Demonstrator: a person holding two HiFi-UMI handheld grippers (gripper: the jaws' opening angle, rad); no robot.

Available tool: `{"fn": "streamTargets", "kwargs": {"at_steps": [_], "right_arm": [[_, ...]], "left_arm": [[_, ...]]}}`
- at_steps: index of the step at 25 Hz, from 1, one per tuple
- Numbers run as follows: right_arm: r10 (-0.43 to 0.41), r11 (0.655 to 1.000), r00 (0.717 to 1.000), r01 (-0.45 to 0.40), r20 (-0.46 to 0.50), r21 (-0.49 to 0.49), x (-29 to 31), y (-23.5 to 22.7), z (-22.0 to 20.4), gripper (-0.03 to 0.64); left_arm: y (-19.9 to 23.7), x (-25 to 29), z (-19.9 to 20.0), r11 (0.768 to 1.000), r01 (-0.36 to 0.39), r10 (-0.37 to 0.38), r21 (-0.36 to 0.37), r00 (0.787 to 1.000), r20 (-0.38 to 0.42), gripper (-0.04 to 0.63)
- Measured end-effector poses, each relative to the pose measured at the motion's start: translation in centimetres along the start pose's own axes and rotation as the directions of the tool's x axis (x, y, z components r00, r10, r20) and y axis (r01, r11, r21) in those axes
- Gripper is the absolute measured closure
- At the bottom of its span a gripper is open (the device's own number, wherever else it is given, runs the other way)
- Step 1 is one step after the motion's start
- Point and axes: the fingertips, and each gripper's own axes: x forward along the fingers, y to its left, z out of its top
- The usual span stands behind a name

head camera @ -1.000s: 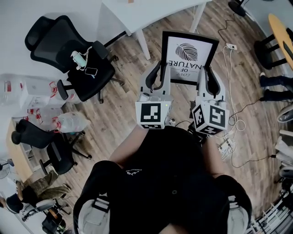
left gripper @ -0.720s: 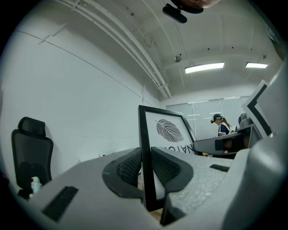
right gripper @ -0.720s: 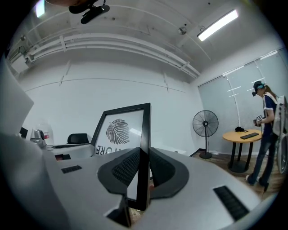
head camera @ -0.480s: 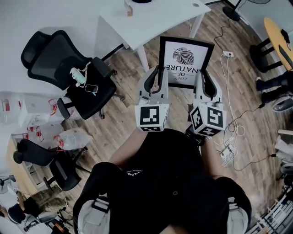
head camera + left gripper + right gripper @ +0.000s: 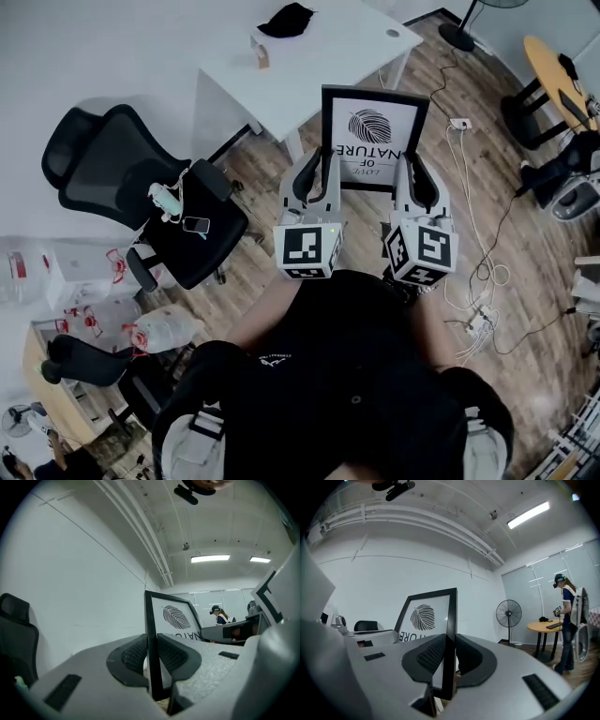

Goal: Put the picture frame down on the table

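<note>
The picture frame (image 5: 373, 137) has a black border and a white print with a leaf and lettering. It hangs upright in the air, in front of the white table (image 5: 319, 42). My left gripper (image 5: 316, 178) is shut on its left edge, my right gripper (image 5: 411, 180) on its right edge. The left gripper view shows the frame (image 5: 174, 620) clamped edge-on by the left gripper (image 5: 152, 656), both dark pads against it. The right gripper view shows the frame (image 5: 423, 620) pinched the same way by the right gripper (image 5: 449, 657).
A black cloth (image 5: 286, 19) and a small object (image 5: 260, 50) lie on the white table. A black office chair (image 5: 150, 192) stands left. Cables and a power strip (image 5: 478, 281) trail over the wooden floor at right. A round table (image 5: 548, 627), a fan (image 5: 508, 616) and a person (image 5: 568, 620) are far right.
Both grippers have carried the frame forward toward the white table, which shows more fully in the head view now. Their hold on the frame is unchanged.
</note>
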Motion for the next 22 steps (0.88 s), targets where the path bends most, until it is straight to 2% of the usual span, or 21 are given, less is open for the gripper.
{"fn": "streamTargets", "kwargs": {"at_steps": [5, 15, 22], "right_arm": [[-0.04, 0.999, 0.999, 0.04, -0.014, 0.021, 2.9, 2.0, -0.4, 0.551], [-0.059, 0.998, 0.997, 0.06, -0.045, 0.016, 4.7, 0.8, -1.2, 0.551], [-0.007, 1.0, 0.999, 0.008, -0.048, 0.012, 8.4, -1.1, -1.1, 0.551]], "left_arm": [[3.4, 2.0, 0.1, 1.0, 0.027, -0.027, 0.006, 1.0, -0.004, 0.523], [3.6, 4.3, -1.2, 0.998, 0.055, -0.056, -0.019, 0.998, -0.036, 0.525], [3.7, 7.8, -1.7, 1.0, 0.005, -0.005, -0.017, 1.0, -0.027, 0.523]]}}
